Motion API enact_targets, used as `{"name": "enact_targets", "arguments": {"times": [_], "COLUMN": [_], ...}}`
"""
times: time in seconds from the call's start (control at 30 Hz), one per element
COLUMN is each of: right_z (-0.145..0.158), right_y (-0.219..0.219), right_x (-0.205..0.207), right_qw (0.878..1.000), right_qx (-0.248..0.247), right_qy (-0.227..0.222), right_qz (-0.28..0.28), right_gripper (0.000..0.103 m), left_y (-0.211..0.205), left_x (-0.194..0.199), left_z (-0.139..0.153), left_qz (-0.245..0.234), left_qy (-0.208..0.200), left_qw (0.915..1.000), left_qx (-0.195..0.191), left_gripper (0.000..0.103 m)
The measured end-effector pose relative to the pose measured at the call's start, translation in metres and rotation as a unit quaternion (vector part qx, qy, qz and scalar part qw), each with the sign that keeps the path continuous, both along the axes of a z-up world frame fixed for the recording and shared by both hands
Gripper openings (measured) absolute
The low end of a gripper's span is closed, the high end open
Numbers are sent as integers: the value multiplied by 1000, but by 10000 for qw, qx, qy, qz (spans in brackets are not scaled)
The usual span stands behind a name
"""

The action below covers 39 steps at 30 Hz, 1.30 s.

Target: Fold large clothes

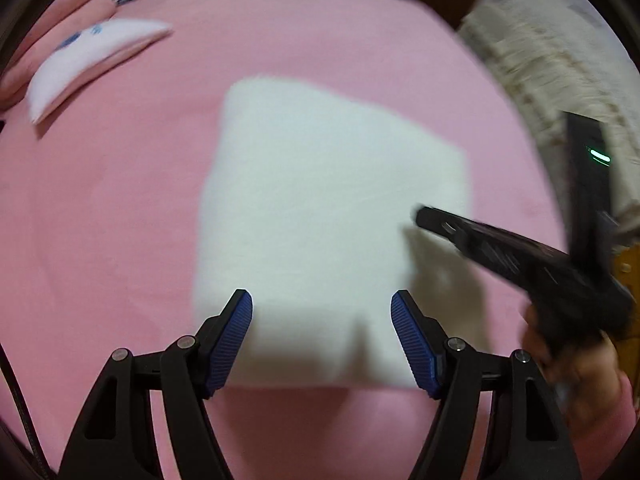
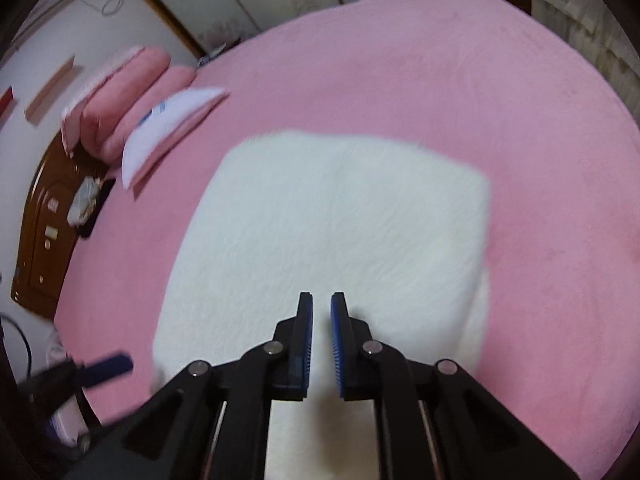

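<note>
I see the white garment (image 2: 332,232) folded into a neat block on the pink bed (image 2: 500,80), my left gripper (image 1: 322,320) jaws apart and empty, right gripper (image 2: 321,320) jaws nearly together on nothing, so folding looks finished.

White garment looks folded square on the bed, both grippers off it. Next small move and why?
Probably pull both grippers back: the white garment lies as a compact square on the pink bed, left gripper open and empty above it, right gripper nearly shut on nothing.
</note>
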State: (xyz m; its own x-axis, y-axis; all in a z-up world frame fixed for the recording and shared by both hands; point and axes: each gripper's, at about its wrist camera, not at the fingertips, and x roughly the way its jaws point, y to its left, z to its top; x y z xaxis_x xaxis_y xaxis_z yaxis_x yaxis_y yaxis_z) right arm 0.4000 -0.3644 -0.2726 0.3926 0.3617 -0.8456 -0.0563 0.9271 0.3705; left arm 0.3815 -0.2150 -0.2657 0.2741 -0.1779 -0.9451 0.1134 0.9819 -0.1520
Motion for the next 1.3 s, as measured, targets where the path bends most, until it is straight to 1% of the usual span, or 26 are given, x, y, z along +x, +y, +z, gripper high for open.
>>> {"name": "enact_targets", "arguments": {"times": [0.1,0.13,0.17,0.2,0.3,0.4,0.47,0.6,0.63,0.7,0.73,0.77,0.83,0.87,0.9,0.93,0.97,1.03,1.1,1.2,1.23,1.27,1.3], "right_z": [-19,-25,-28,-30,-31,-31,-30,-27,-26,-24,-24,-23,-21,-18,-17,-15,-13,-11,-11,-9,-7,-7,-7], "right_y": [26,33,37,39,51,49,45,32,29,22,21,19,21,24,27,28,28,27,29,34,35,35,38], "right_x": [-6,-12,-18,-23,-30,-35,-38,-39,-41,-45,-45,-47,-48,-49,-50,-50,-49,-43,-34,-26,-24,-22,-18], "right_qw": [9990,9978,9965,9950,9892,9870,9859,9840,9835,9835,9839,9840,9832,9824,9821,9825,9833,9853,9867,9876,9879,9882,9884], "right_qx": [-192,-336,-530,-693,-1159,-1269,-1308,-1430,-1459,-1478,-1464,-1464,-1554,-1629,-1666,-1664,-1624,-1518,-1433,-1381,-1370,-1359,-1347], "right_qy": [355,469,512,512,521,597,644,778,782,784,788,797,746,699,666,645,640,658,675,662,631,614,612], "right_qz": [217,312,405,506,731,790,824,727,725,696,661,624,598,596,570,536,507,428,374,359,353,344,336], "right_gripper": [3,2,2,1,0,0,0,0,0,0,0,0,0,0,0,0,0,0,0,0,0,0,0], "left_y": [4,7,10,16,25,28,26,24,40,38,48,53,54,57,56,48,41,38,39,38,39,39,39], "left_x": [12,14,14,15,16,20,6,10,12,13,0,-6,-4,-4,-1,4,8,14,17,18,15,16,15], "left_z": [-32,-42,-47,-52,-57,-57,-69,-70,-69,-68,-60,-55,-49,-51,-49,-40,-35,-37,-36,-25,-21,-15,-10], "left_qz": [274,298,333,447,615,638,597,528,534,587,596,616,602,569,497,419,364,286,249,144,112,63,33], "left_qy": [476,581,633,687,766,800,805,844,861,924,963,1019,1129,1147,1140,1112,1097,1169,1247,1264,1213,1160,1094], "left_qw": [9971,9960,9959,9959,9951,9947,9950,9950,9948,9940,9935,9928,9914,9915,9920,9928,9932,9927,9918,9918,9924,9926,9923], "left_qx": [536,606,547,371,59,-27,-30,-33,-48,-58,-65,-107,-259,-231,-194,-147,-112,-60,-89,-144,-185,-341,-583], "left_gripper": [70,71,73,73,76,76,76,76,76,75,74,68,59,53,49,45,43,42,41,31,22,16,16]}}
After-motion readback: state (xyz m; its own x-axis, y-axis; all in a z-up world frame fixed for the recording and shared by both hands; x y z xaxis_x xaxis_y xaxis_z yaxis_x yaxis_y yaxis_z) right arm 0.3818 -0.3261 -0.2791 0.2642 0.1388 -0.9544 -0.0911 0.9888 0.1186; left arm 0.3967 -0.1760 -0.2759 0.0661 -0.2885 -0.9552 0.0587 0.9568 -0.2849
